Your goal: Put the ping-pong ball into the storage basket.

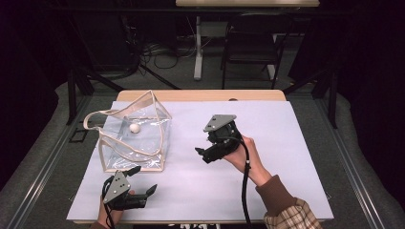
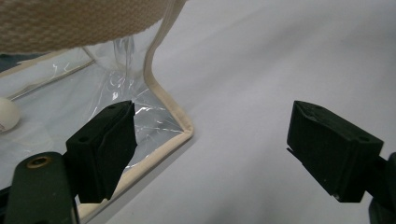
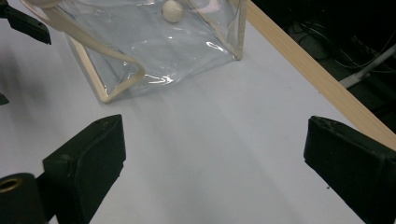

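A clear plastic bag (image 1: 143, 143) with beige trim and strap handles lies on the white table cover (image 1: 277, 133) at the left. A small white ball (image 1: 134, 128) rests inside it. My left gripper (image 1: 144, 179) stands open just in front of the bag's near corner. In the left gripper view, its jaws (image 2: 212, 116) straddle bare cover beside the corner trim (image 2: 184, 128), with the ball (image 2: 7, 114) at far left. My right gripper (image 1: 204, 148) is open at mid-table and points left toward the bag (image 3: 154, 51) and the ball (image 3: 172, 10); nothing lies between its jaws (image 3: 217, 130).
The table's wooden far edge (image 1: 200, 95) runs behind the cover. Beyond it stand a dark chair (image 1: 250, 47), a white table leg (image 1: 198, 47) and floor cables (image 1: 162, 55). Bare cover stretches right of the bag. A beige strap (image 2: 70, 23) hangs close above the left gripper's camera.
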The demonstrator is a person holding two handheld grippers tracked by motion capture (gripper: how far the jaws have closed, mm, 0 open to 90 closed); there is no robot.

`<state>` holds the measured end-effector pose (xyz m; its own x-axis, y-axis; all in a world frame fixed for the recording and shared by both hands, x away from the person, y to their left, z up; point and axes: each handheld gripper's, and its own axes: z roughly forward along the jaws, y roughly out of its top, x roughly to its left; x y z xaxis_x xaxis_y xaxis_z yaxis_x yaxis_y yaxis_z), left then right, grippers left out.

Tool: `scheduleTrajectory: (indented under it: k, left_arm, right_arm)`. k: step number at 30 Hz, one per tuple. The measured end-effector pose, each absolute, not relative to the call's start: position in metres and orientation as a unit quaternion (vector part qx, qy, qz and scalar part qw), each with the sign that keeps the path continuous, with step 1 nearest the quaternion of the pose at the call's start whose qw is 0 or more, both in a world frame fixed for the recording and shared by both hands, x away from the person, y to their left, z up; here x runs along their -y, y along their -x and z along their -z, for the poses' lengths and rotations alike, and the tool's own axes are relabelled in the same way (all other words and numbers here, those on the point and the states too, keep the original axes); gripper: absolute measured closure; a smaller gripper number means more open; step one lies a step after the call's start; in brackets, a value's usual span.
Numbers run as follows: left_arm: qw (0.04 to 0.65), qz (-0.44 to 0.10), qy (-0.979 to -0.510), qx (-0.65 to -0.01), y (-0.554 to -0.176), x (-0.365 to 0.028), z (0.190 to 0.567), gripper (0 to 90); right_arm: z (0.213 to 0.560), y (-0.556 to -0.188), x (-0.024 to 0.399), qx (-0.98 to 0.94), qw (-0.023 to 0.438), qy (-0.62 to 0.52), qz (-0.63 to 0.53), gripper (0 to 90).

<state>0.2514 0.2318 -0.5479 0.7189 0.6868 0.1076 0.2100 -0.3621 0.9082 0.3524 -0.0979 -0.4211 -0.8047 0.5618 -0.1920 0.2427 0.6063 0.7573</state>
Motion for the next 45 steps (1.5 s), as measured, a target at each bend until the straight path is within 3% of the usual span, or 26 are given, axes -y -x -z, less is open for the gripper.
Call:
scheduleTrajectory:
  k: [45]
  left_arm:
    - [0.488,-0.245,-0.788,-0.283,-0.252,-0.231,0.548,16.0]
  right_arm:
    - [0.466,-0.316,0.178,-0.844,0.234,-0.288,-0.388,5.7]
